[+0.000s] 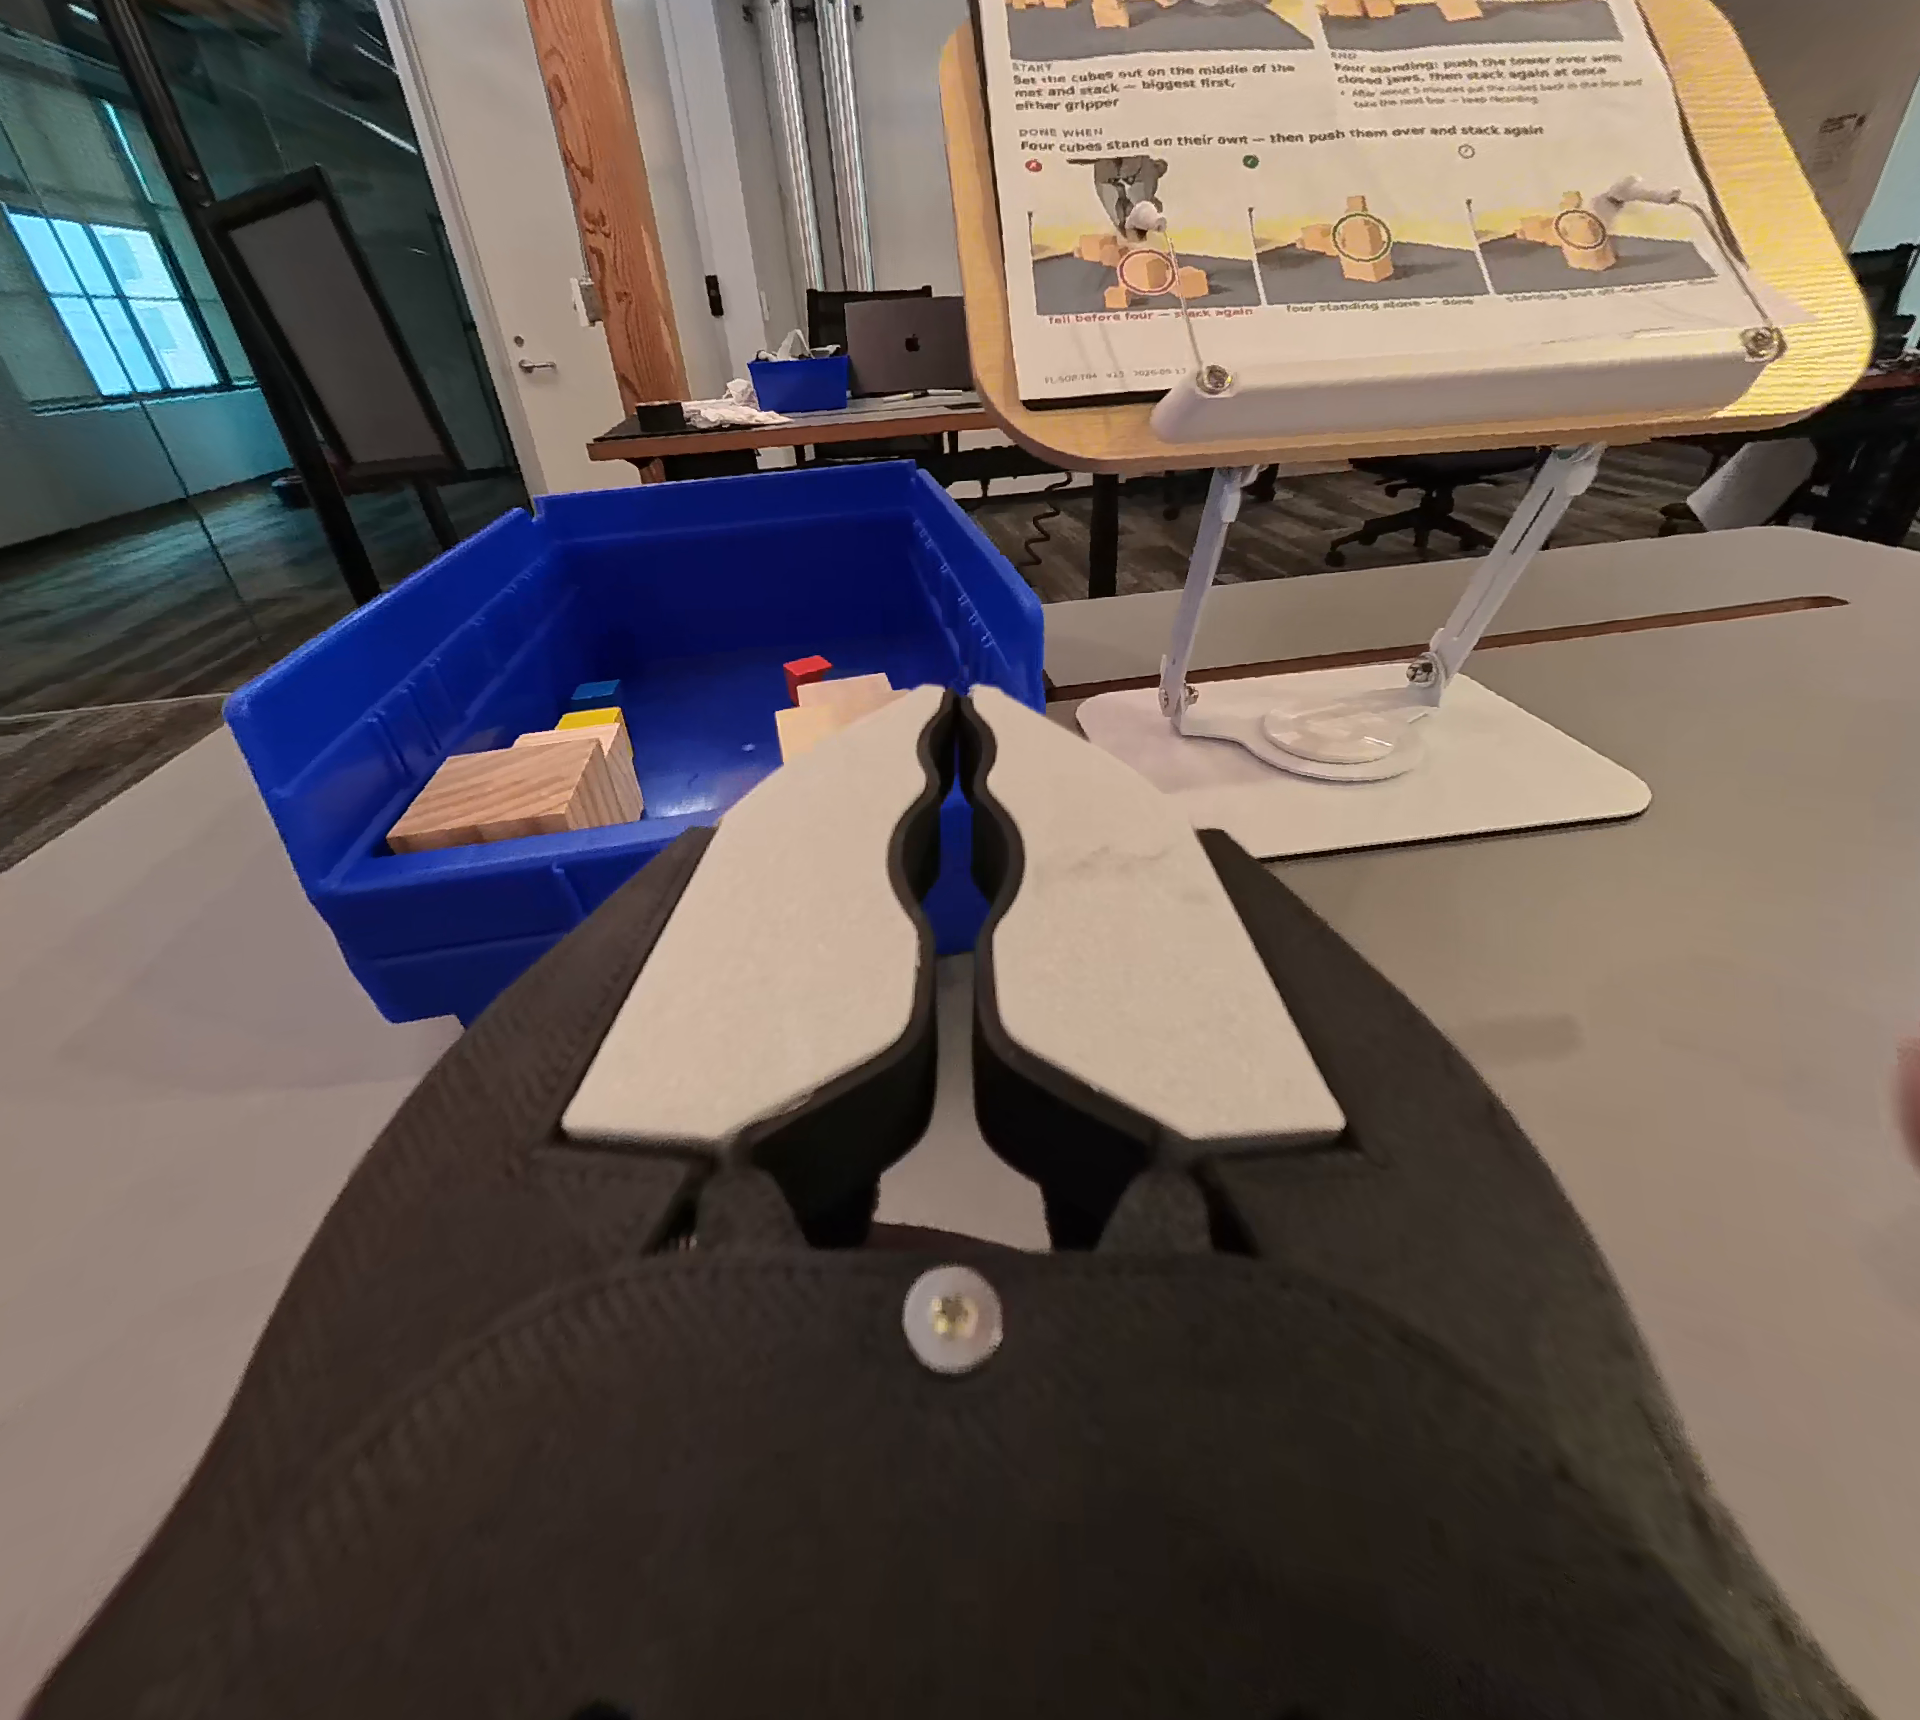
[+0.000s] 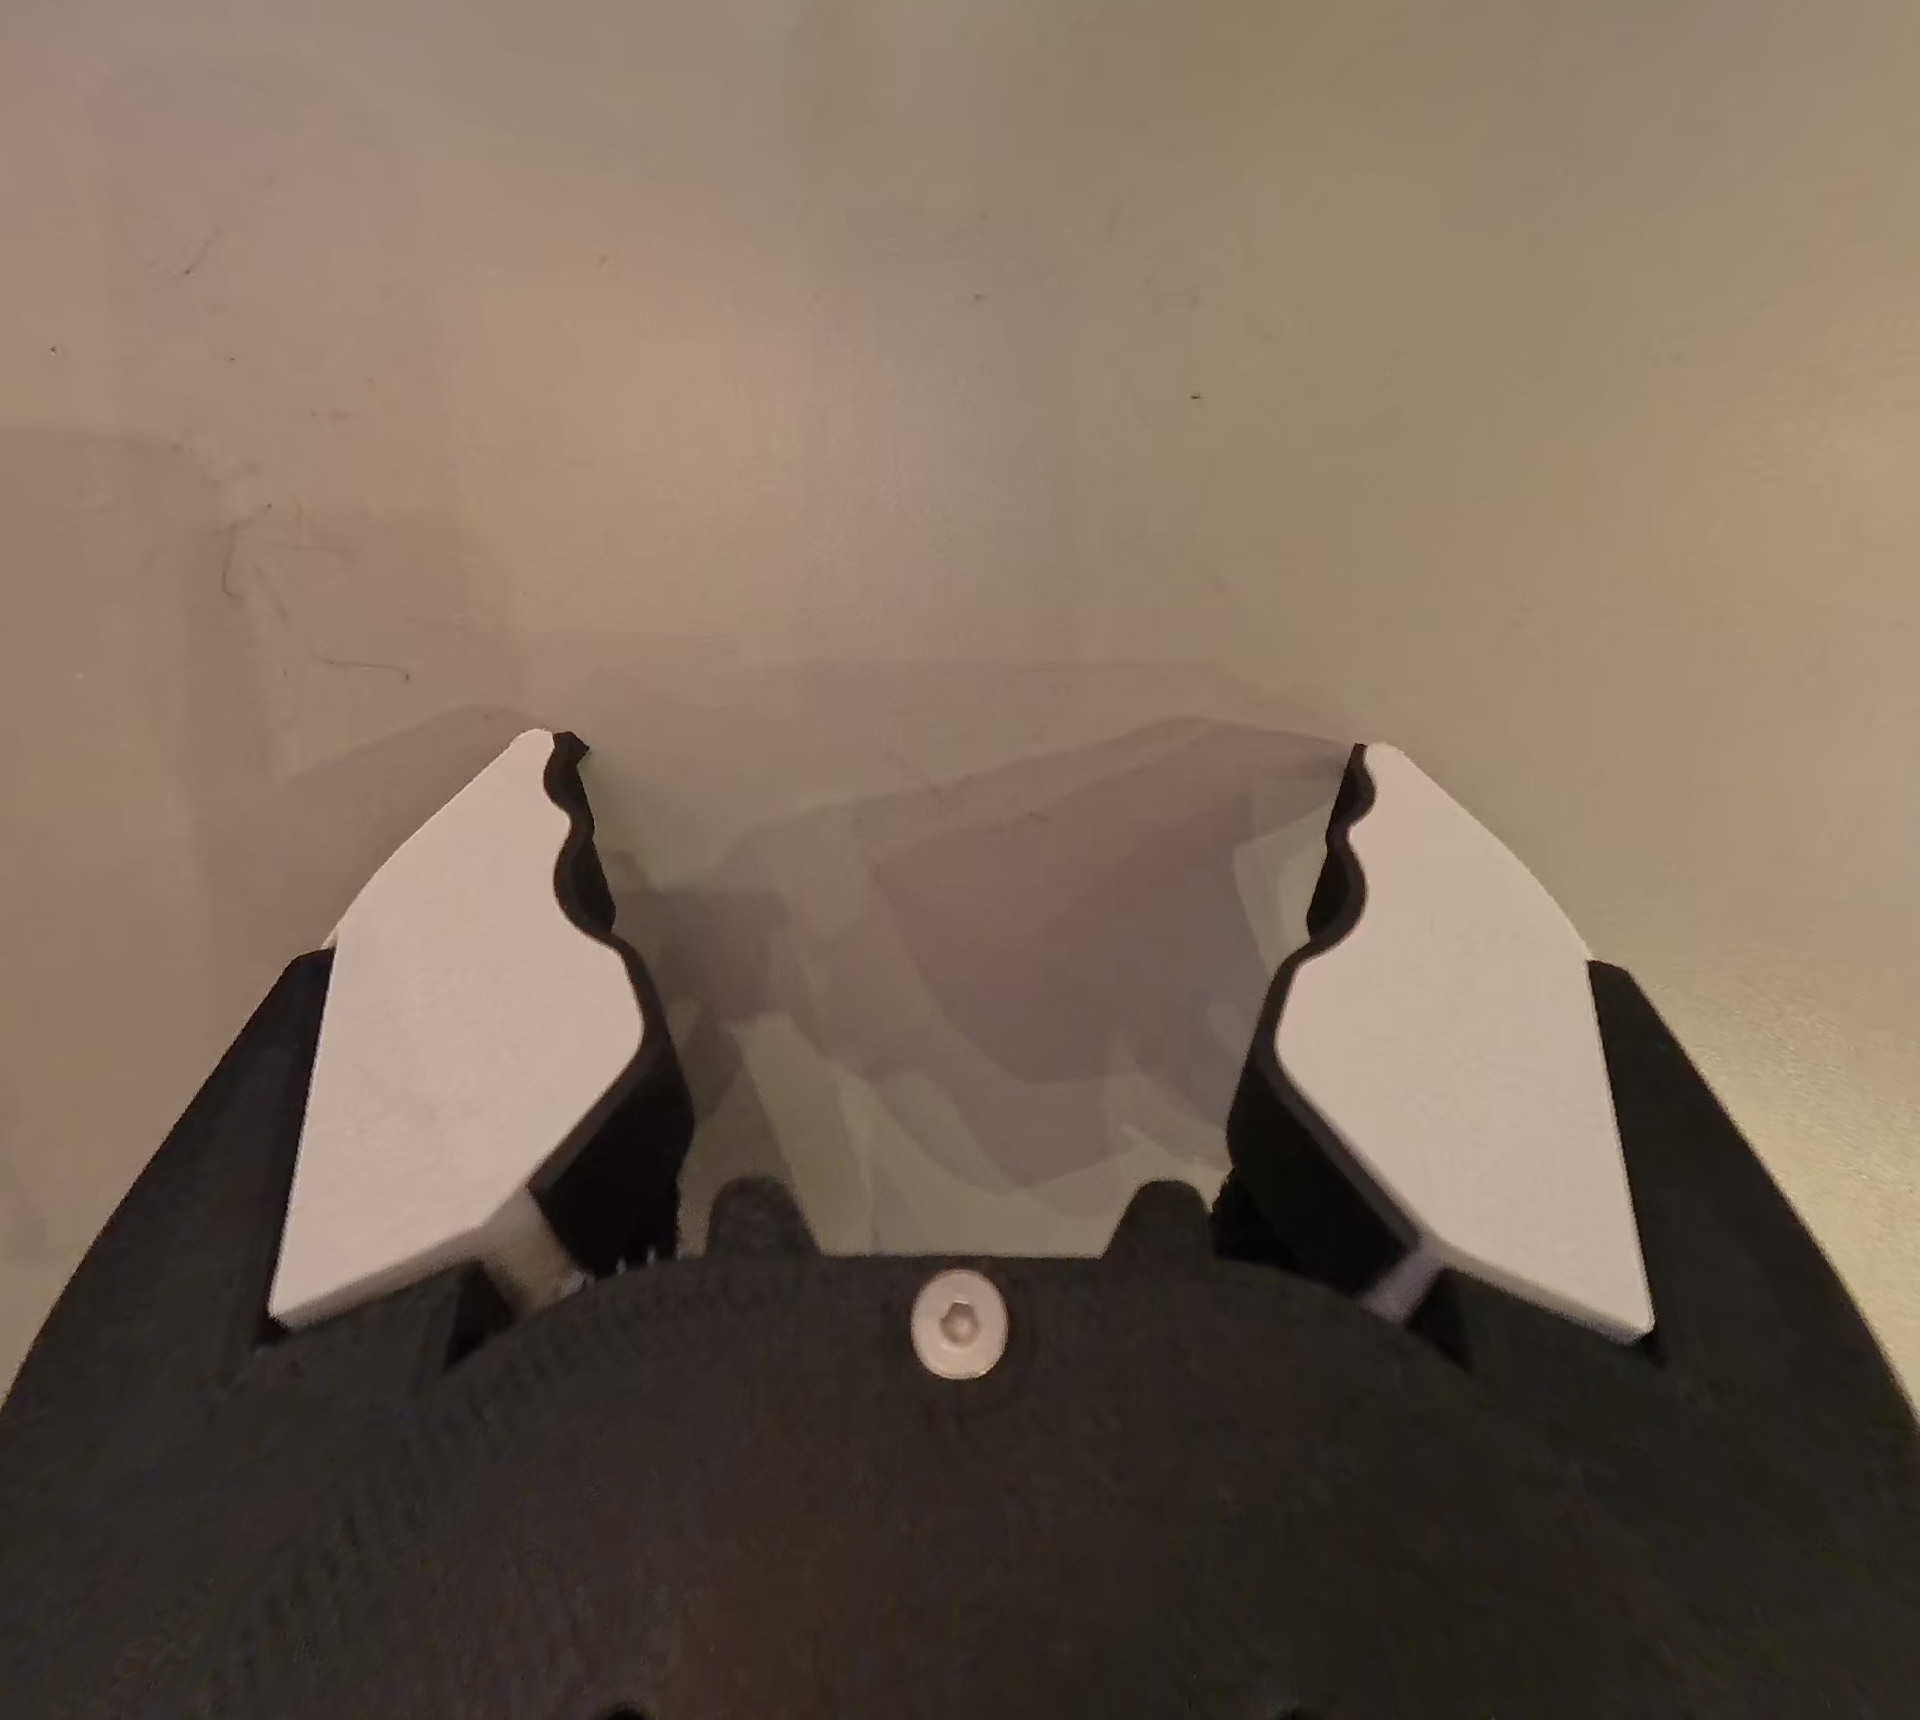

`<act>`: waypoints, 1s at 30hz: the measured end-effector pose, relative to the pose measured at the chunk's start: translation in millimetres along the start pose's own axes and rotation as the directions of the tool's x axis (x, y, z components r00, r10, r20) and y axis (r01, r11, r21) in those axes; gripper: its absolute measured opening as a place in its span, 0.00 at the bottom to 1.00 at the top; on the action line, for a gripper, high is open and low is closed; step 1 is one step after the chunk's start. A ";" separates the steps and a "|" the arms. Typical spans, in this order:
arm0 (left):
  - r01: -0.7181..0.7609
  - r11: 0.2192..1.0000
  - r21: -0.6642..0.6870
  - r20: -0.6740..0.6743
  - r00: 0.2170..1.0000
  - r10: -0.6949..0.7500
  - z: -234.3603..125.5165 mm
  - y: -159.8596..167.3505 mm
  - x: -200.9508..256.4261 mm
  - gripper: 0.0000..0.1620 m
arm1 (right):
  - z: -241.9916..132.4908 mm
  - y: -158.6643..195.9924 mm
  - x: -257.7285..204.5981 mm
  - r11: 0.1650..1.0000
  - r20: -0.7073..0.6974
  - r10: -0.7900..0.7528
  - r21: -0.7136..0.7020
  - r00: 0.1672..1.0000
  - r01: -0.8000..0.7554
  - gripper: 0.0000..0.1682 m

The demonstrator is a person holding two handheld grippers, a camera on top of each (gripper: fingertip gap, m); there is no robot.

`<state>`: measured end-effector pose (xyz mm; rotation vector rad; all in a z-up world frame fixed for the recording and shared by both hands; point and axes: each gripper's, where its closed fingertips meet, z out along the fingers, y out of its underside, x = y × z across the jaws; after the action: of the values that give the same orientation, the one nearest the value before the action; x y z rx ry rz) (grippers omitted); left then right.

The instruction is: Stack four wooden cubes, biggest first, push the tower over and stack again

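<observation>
Wooden cubes: lie loose in the blue bin, with small coloured cubes; none stacked yet.
Left gripper: jaws pressed together, empty, aimed at the bin, likely about to fetch.
Instruction stand: propped facing the worker.
Right gripper: jaws spread wide, empty, over bare table.

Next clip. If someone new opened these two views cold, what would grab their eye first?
The bright blue bin on the grey table, left of centre in the left wrist view, holding pale wooden cubes and small red, yellow and blue blocks. Right of it, an instruction sheet tilts on a white stand. The left hand-held gripper is shut before the bin; the right hand-held gripper gapes open over bare table.
</observation>
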<state>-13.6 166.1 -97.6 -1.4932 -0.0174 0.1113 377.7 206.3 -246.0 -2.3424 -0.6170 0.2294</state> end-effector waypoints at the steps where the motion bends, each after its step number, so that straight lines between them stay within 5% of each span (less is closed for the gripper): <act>1: 0.015 1.000 -0.005 0.004 1.000 -0.015 0.4 1.4 -2.2 0.00 | 0.0 0.0 0.0 1.000 0.000 0.000 0.000 1.000 0.000 0.79; 30: 0.013 1.000 -0.010 0.019 1.000 -0.012 1.1 2.8 -5.1 0.00 | 0.3 -0.2 -0.1 1.000 0.000 0.000 0.000 1.000 0.000 0.79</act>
<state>-18.9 167.0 -100.0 -1.5018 -0.0423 0.1151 377.4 206.6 -246.1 -2.3424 -0.6169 0.2294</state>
